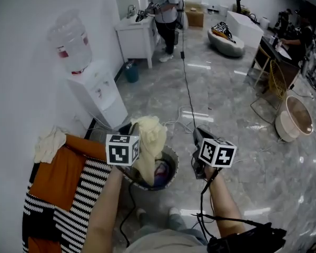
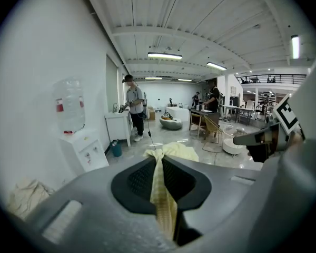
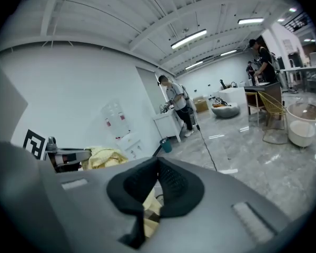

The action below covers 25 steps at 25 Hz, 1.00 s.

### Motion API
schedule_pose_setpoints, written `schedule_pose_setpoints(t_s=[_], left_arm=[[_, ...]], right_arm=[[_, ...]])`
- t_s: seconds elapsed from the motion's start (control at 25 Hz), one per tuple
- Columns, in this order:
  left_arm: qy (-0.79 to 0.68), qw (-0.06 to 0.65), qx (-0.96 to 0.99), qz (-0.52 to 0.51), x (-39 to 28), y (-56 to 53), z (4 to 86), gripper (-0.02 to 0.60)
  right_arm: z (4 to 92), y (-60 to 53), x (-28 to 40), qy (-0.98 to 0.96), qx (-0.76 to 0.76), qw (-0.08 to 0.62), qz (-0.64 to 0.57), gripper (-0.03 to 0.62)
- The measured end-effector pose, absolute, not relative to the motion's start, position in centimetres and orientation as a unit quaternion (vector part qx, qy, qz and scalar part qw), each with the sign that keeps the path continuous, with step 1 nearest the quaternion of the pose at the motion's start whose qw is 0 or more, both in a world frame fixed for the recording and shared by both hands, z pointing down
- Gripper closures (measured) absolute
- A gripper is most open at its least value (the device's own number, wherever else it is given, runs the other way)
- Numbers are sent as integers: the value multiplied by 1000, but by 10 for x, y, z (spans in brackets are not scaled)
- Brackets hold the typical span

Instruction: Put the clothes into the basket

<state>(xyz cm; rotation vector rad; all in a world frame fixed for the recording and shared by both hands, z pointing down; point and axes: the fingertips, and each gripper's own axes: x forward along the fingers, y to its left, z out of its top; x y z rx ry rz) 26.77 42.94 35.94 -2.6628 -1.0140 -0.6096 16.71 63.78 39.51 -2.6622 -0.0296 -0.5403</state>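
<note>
Seen from the head, the near rim of the basket is hidden behind the left gripper and the pale yellow garment, and a blue-purple piece inside shows only in part. The garment hangs lengthwise straight down over the basket, its top pinched between the left fingers. Right of the basket, the right gripper has its fingers pressed together.

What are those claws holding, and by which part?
The left claw pinches a pale yellow cloth by a bunched fold; the right claw is shut and empty.
</note>
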Motion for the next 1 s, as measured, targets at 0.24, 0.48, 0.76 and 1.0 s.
schedule_pose_setpoints(t_s=[0.24, 0.48, 0.76, 1.0], left_arm=[[-359, 106, -886, -272, 267, 430, 449, 546], [-364, 108, -858, -347, 254, 422, 546, 546], [-367, 127, -827, -406, 251, 414, 616, 546], [-391, 105, -814, -417, 251, 421, 634, 379]], right_arm=[[461, 639, 161, -45, -942, 222, -246, 591], [529, 624, 154, -66, -922, 234, -301, 591], [573, 616, 141, -80, -902, 252, -342, 591], [589, 614, 142, -88, -895, 264, -349, 591]])
